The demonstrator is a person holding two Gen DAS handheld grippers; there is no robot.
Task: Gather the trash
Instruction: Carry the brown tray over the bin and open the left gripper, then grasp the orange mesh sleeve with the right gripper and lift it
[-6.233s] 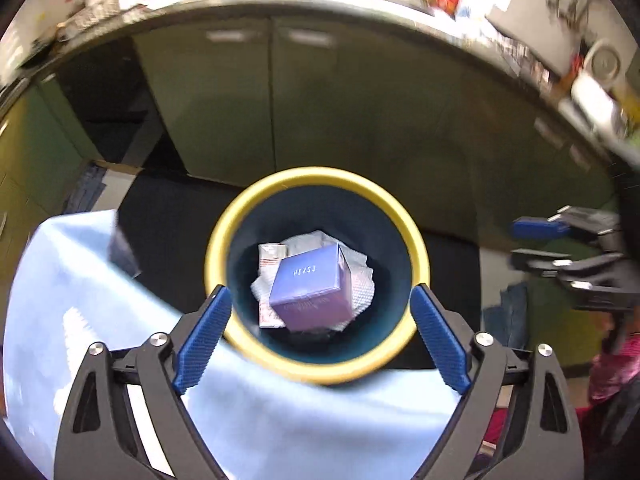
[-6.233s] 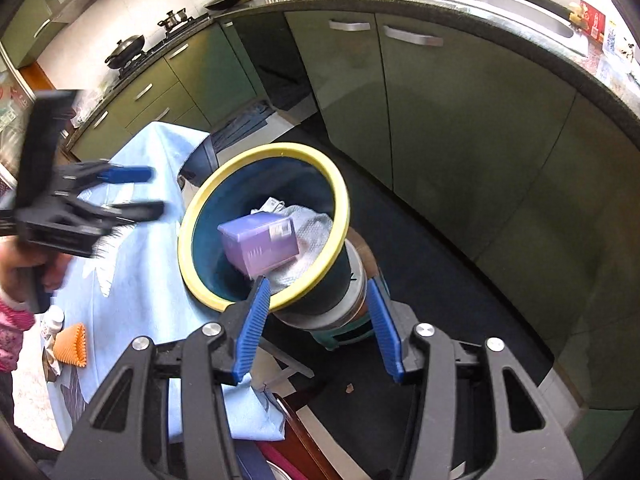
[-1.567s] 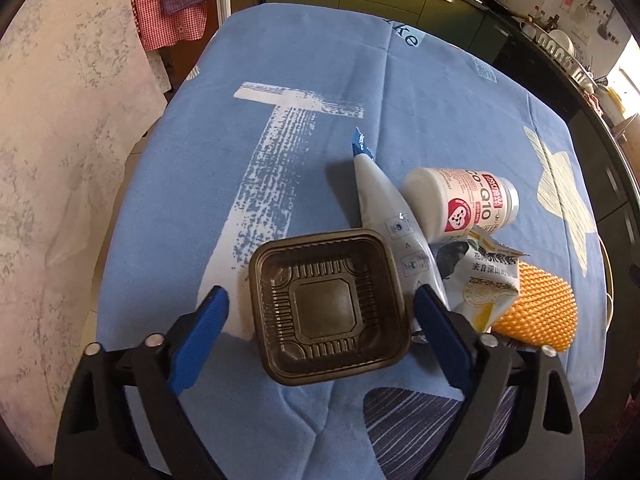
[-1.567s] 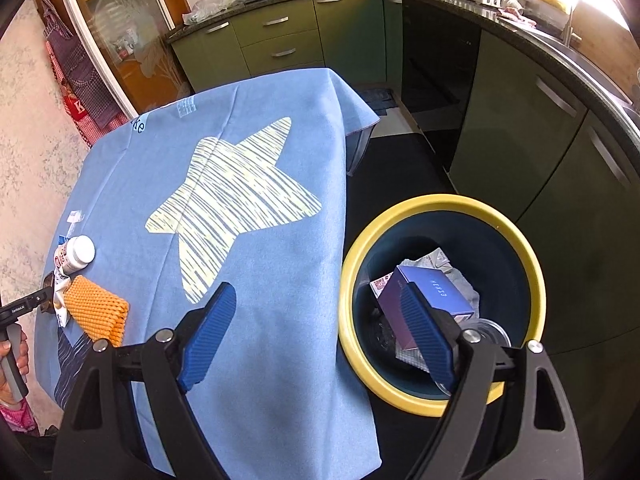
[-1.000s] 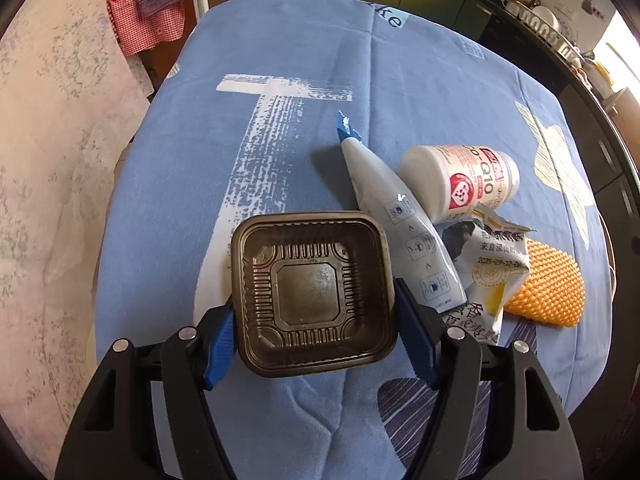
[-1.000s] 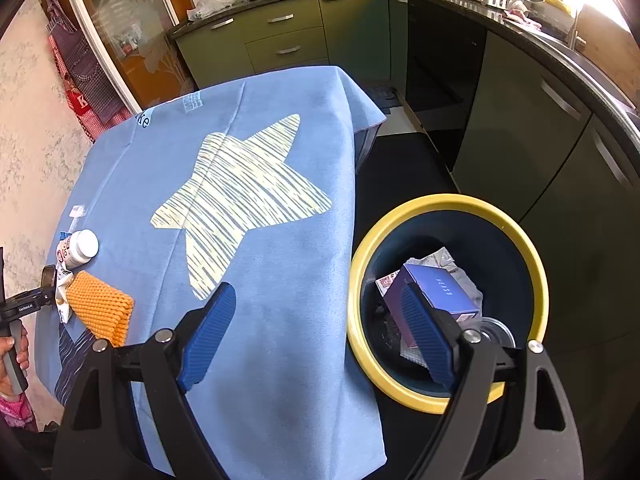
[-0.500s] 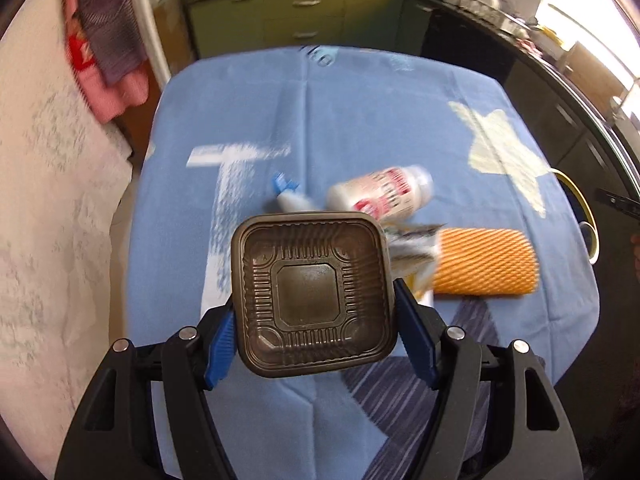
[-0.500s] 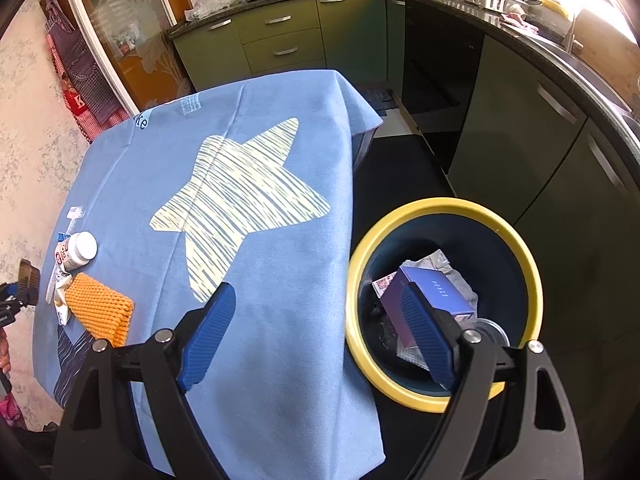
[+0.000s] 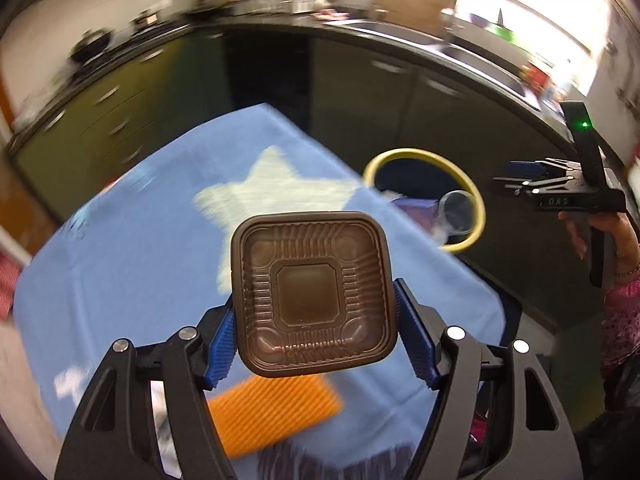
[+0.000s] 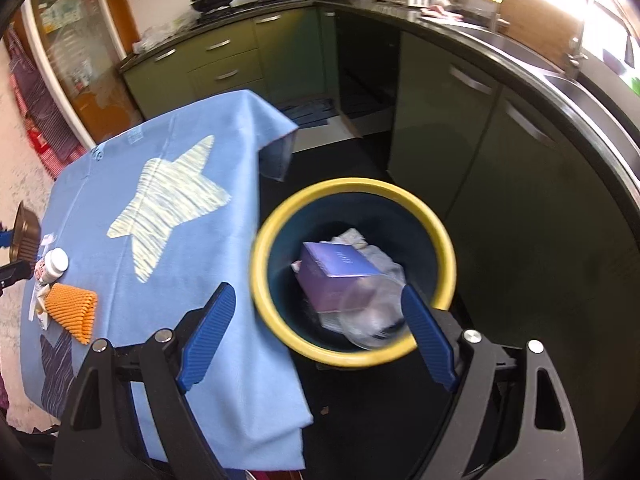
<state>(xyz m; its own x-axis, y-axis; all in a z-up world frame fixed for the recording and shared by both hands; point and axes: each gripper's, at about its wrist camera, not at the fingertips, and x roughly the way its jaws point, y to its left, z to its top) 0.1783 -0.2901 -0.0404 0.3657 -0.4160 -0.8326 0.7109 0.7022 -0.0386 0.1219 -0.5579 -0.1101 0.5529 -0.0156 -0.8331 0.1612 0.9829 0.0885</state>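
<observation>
Since a second ago you have lifted the tray (image 9: 314, 294) off the table and swung it round: the tube, bottle and packet that lay beside it are gone from the left wrist view, and the bin (image 9: 424, 196) has come into the upper right of the frame.

In the left wrist view, your left gripper (image 9: 316, 336) is clamped partway closed on the brown tray, one blue pad on each side wall, the open face turned toward the camera. The tray hangs in the centre of the frame, above the blue cloth (image 9: 132, 248) with its pale star. An orange mesh sleeve (image 9: 272, 414) lies on the cloth at lower centre, badly blurred. Your right gripper (image 9: 516, 178) shows at the right edge, held in your hand (image 9: 608, 240); its fingers look parted, though it is small here.

In the right wrist view, your right gripper (image 10: 316, 328) stands wide open with nothing between its pads, over the near rim of the yellow-rimmed bin (image 10: 352, 272). Inside lie a purple box (image 10: 336, 276), crumpled paper and a clear cup. The tray (image 10: 26, 234) appears at the far left edge, above a white bottle (image 10: 52, 264) and the orange sleeve (image 10: 72, 312).
</observation>
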